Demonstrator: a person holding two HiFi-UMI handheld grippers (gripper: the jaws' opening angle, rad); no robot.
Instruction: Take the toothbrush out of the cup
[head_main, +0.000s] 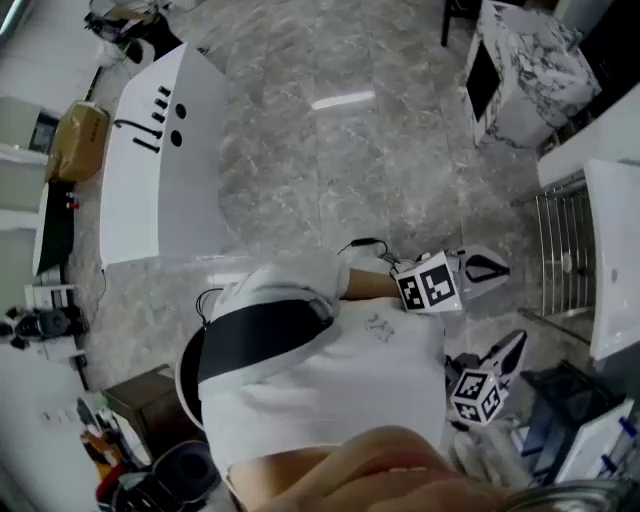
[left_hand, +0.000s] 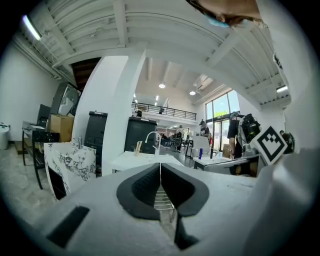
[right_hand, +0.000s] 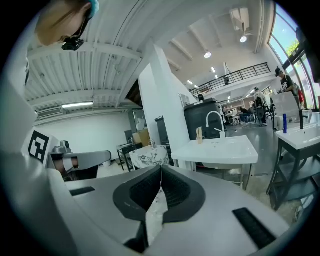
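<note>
Far ahead on a white sink counter (right_hand: 220, 149), a small pale upright holder (right_hand: 199, 134) stands beside a curved tap (right_hand: 214, 120); it is too small to tell whether it is the cup with the toothbrush. The left gripper view shows the same holder (left_hand: 138, 146) on the sink (left_hand: 140, 161). My left gripper (left_hand: 160, 165) is shut with nothing in it. My right gripper (right_hand: 161, 167) is also shut and holds nothing. In the head view, the left gripper (head_main: 490, 268) and right gripper (head_main: 517, 345) are held side by side at waist height, pointing toward the sink (head_main: 612, 260).
A marble-patterned table (head_main: 520, 70) stands left of the sink, with a wire rack (head_main: 560, 250) under the sink's edge. A white panel (head_main: 160, 160) and cluttered shelves (head_main: 60, 300) lie behind me. Grey marble floor (head_main: 340, 150) spreads between. People stand far off near the windows (left_hand: 235, 132).
</note>
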